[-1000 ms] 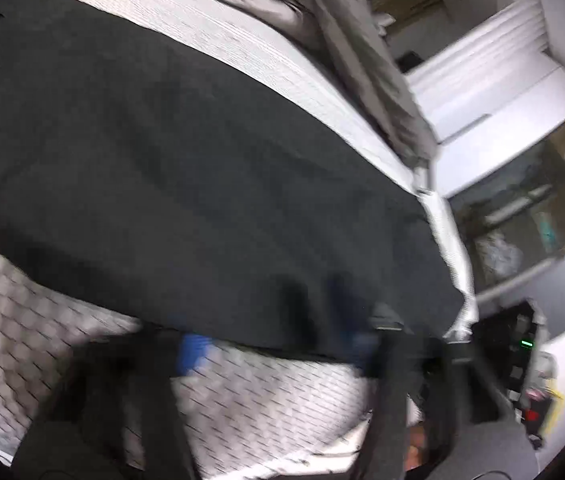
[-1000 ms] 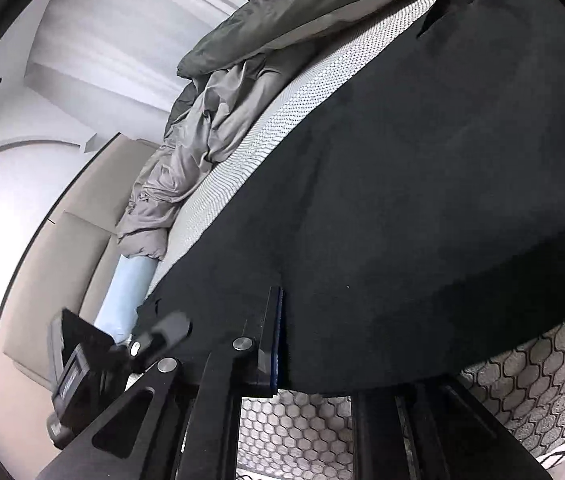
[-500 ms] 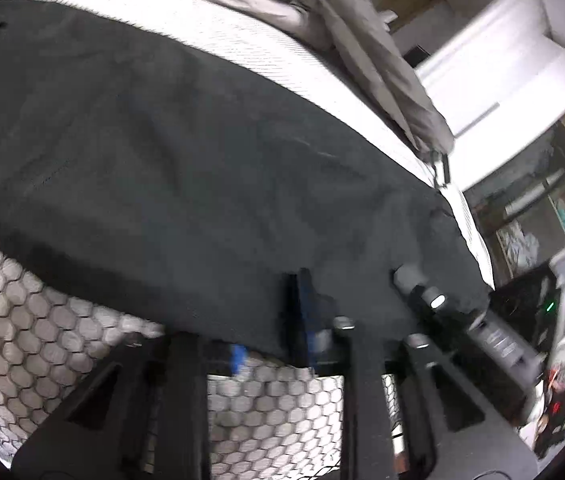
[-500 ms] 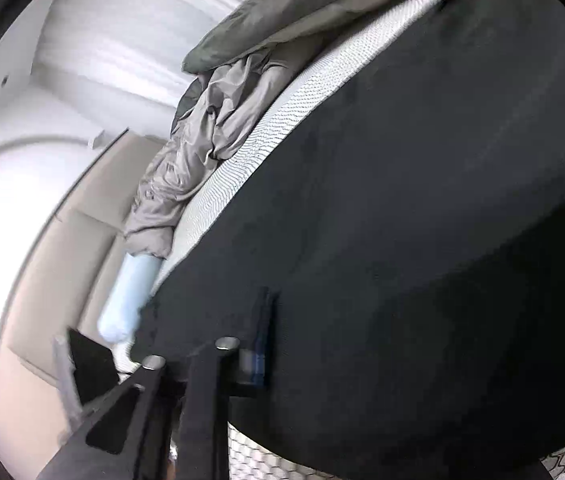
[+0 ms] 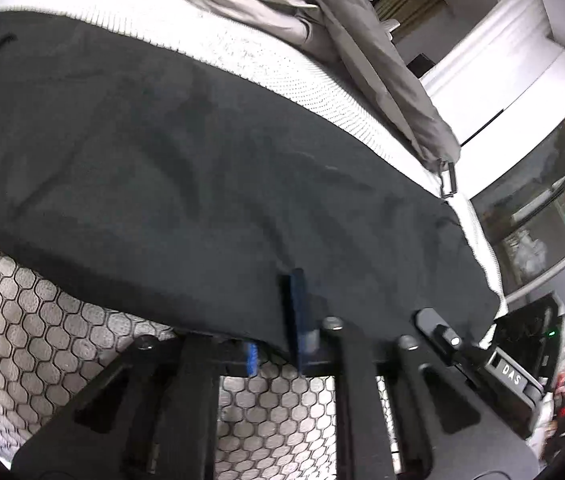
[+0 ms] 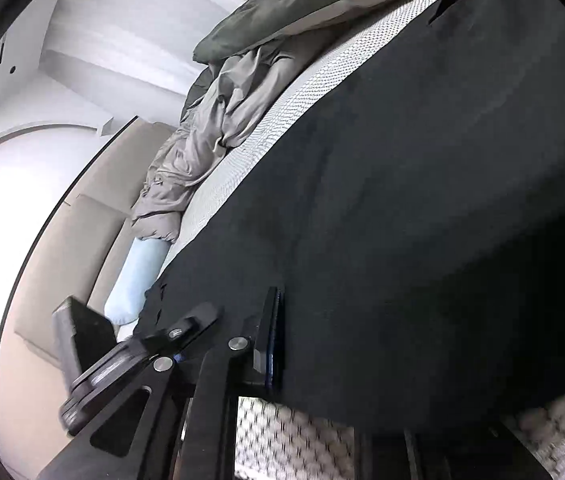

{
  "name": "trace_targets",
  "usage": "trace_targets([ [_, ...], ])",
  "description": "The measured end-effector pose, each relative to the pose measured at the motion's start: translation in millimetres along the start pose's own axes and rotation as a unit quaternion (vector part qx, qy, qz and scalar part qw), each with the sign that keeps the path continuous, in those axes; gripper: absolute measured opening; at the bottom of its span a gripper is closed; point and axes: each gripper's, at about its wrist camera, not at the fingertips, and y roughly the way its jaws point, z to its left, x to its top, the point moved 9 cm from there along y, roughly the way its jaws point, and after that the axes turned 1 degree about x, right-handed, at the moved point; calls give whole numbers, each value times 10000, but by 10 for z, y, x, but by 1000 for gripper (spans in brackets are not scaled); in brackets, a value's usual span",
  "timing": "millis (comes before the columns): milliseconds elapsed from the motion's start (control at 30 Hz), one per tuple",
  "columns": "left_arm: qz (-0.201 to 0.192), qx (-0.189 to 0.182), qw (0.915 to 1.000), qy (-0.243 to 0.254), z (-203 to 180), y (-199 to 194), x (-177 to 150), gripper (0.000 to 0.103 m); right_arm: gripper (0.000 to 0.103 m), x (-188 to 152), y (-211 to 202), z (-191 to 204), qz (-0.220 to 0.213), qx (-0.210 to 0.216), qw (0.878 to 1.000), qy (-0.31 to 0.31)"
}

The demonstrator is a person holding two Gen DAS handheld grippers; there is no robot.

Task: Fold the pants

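Observation:
The black pants (image 5: 210,168) lie spread across the bed and fill most of both views (image 6: 422,200). My left gripper (image 5: 278,340) is shut on the near hem of the pants; one blue-padded finger (image 5: 297,312) lies on top of the cloth and the other is under it. My right gripper (image 6: 282,344) is shut on the pants' near edge too; one finger (image 6: 270,332) shows on top, the other is hidden under the fabric. The held edge is lifted slightly off the bed.
A white mattress cover with a black hexagon pattern (image 5: 42,320) lies under the pants. A crumpled grey duvet (image 5: 282,4) is piled along the far side. A light blue pillow (image 6: 138,276) and beige headboard (image 6: 54,264) are at one end. Shelving and electronics (image 5: 538,344) stand past the other.
Both grippers have closed on the near edge of the pants and pushed forward over the bed, so the cloth now drapes over the fingers.

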Motion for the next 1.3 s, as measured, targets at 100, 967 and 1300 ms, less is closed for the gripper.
trace_targets([
  [100, -29, -33, 10000, 49, 12, -37, -2, 10, 16, 103, -186, -212, -187, 175, 9981, 568],
  [967, 99, -238, 9993, 255, -29, 64, 26, 24, 34, 555, -754, -642, -1304, -252, 9867, 934],
  [1300, -242, 165, 9994, -185, 484, -69, 281, 16, 6, 893, -845, -845, -1370, -582, 9842, 955],
])
